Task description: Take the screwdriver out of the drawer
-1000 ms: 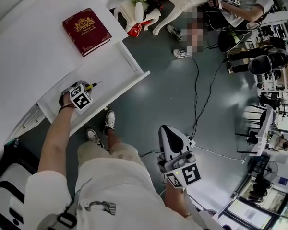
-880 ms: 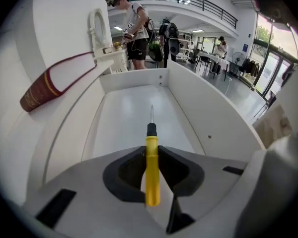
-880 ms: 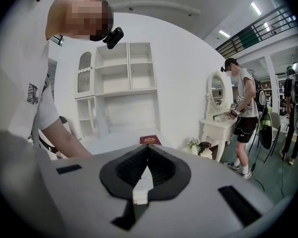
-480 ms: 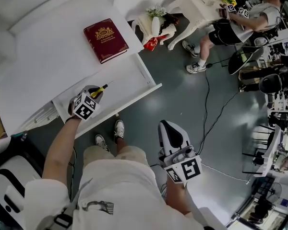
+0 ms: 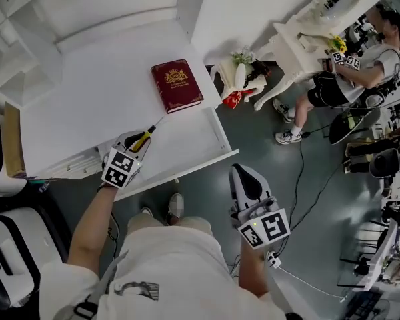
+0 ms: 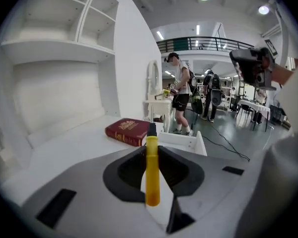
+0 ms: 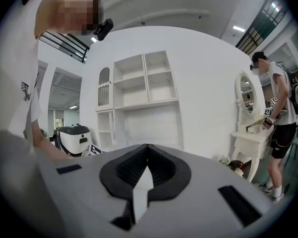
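Note:
A yellow-handled screwdriver [image 5: 143, 139] sticks out of my left gripper [image 5: 135, 147], which is shut on its handle above the open white drawer [image 5: 207, 163]. In the left gripper view the screwdriver [image 6: 152, 167] stands between the jaws, black collar and shaft pointing toward the drawer [image 6: 188, 143] and a red book [image 6: 128, 131]. My right gripper [image 5: 244, 173] hangs over the grey floor to the right of the drawer, apart from everything. Seen from its own camera, the right gripper [image 7: 147, 147] is shut with nothing in it.
The red book [image 5: 177, 85] lies on the white desk top [image 5: 87, 99], with white shelves [image 6: 89, 14] behind. A white vanity with a mirror [image 5: 313, 32], flowers [image 5: 243, 64] and a person [image 5: 360, 65] are at the right. Cables [image 5: 300, 179] cross the floor. A white machine [image 5: 3, 259] stands at the left.
My left gripper has lifted up out of the drawer with the screwdriver in it and turned. My right gripper has shifted slightly, still shut.

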Motion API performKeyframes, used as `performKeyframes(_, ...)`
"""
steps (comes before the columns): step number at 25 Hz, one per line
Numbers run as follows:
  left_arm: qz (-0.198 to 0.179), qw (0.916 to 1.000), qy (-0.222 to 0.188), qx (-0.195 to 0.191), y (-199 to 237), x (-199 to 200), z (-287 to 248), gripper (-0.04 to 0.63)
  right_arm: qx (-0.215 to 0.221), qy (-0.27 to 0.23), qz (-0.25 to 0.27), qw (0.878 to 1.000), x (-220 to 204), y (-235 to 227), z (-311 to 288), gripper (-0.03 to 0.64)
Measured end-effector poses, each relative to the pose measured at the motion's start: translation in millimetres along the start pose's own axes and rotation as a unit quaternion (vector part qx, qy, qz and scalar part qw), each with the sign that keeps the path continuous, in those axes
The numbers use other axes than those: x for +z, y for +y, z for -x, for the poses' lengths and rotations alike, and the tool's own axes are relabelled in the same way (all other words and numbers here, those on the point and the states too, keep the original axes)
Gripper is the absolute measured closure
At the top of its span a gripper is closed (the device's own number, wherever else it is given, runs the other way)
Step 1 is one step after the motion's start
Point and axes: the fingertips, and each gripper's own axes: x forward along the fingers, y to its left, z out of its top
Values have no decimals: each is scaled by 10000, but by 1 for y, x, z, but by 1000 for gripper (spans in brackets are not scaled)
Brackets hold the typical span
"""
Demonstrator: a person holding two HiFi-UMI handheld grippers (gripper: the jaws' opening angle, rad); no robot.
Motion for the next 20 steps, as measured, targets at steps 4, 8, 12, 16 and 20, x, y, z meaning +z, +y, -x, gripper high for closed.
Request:
performKeyframes(4,209,9968,-549,537,22,31,39,514,172,-126,164,9996,7,-1,-12,607)
performKeyframes(8,519,9875,-1101,997,44,61,84,514,321,-191,265,9990,12,0,-24,607)
performKeyframes(12,571,9825,-1290,1217,50,74,117,514,390,-216,340,9984,21,1,-26,607)
performKeyframes(16,663,9725,-1647,1509,56,88,153,514,421,-309,391,9979,28,2,-32,607)
performKeyframes(20,667,9613,-1983,1795,59,97,189,514,613,-298,264,9973,26,8,-37,607)
